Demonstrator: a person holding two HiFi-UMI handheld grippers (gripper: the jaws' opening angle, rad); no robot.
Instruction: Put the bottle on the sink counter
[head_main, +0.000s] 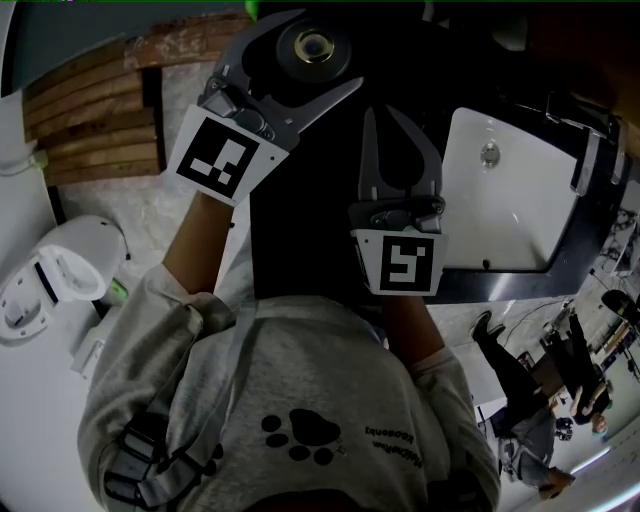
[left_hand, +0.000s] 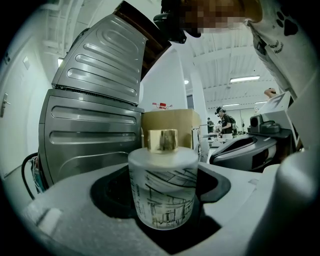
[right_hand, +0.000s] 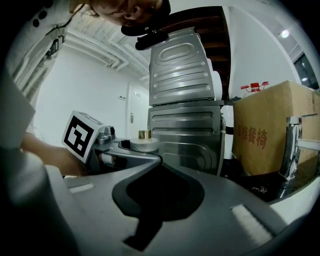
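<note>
The bottle (left_hand: 162, 190) is a short frosted white jar with a black line drawing and a gold cap. My left gripper (head_main: 325, 50) is shut on it and holds it upright in the air; in the head view only the gold cap (head_main: 313, 47) shows between the jaws. My right gripper (head_main: 386, 114) hangs just right of it, shut with nothing in it. From the right gripper view the bottle (right_hand: 144, 143) and the left gripper's marker cube (right_hand: 82, 135) sit to the left. The white sink basin (head_main: 500, 190), set in a dark counter (head_main: 500, 283), lies right of both grippers.
A white toilet (head_main: 60, 280) stands at the left, with wooden slats (head_main: 95, 120) behind it. A ribbed metal cabinet (right_hand: 185, 100) rises ahead, a cardboard box (right_hand: 265, 130) to its right, and a chrome faucet (right_hand: 292, 145) at the sink's edge. People stand at the far right (head_main: 520, 380).
</note>
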